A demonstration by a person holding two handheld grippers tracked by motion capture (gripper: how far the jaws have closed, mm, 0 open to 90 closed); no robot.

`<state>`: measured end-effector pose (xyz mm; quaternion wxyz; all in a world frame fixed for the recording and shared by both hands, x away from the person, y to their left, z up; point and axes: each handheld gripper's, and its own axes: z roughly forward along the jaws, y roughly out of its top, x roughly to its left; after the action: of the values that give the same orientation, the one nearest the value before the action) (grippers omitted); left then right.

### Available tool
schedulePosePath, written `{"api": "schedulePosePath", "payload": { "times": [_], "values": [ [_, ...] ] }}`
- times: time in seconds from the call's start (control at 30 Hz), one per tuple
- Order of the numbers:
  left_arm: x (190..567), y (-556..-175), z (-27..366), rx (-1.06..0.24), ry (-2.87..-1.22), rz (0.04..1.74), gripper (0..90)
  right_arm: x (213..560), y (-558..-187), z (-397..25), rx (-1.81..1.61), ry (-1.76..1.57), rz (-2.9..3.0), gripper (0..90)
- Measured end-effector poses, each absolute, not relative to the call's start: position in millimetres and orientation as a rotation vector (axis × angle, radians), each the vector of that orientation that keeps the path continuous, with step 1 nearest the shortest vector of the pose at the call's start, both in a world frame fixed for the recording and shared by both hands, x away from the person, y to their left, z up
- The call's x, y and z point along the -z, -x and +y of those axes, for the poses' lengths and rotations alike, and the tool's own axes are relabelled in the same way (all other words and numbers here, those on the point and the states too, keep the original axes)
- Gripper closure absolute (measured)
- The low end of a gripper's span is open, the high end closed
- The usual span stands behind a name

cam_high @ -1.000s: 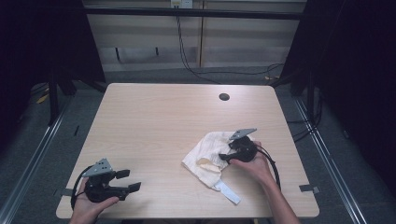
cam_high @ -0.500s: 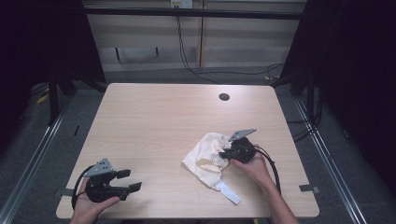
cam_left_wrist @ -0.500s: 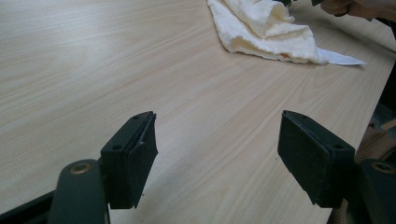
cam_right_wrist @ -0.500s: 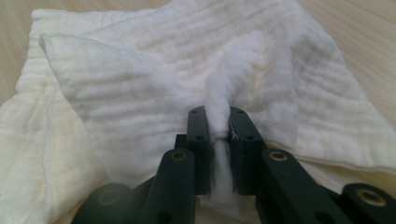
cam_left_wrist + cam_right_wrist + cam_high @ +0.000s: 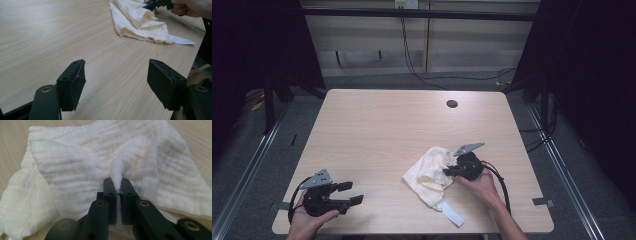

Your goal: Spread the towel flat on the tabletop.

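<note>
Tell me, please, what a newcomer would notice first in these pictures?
First, the crumpled white cloth on the table's near right part, a fold of it pinched in the shut right gripper. Then the left gripper, open, at the near left corner, holding nothing.

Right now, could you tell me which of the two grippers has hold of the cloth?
The right gripper: its jaws are shut on a pinched fold of the cloth. The left gripper sits open over bare table, well apart from it.
</note>
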<state>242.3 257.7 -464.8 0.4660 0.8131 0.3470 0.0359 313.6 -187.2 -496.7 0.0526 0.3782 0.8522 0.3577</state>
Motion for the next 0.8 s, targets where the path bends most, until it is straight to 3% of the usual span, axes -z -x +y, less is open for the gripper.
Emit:
{"api": "schedulePosePath", "payload": {
  "times": [0.53,0.8],
  "values": [
    [465,-241,256,-0.102,-2.008,0.846,30.6,487,-289,-151,-1.122,-1.077,2.667,85.4],
    [466,-240,255,-0.096,-2.012,0.834,34.6,492,-286,-128,-1.151,-1.022,2.710,85.3]
  ]
}}
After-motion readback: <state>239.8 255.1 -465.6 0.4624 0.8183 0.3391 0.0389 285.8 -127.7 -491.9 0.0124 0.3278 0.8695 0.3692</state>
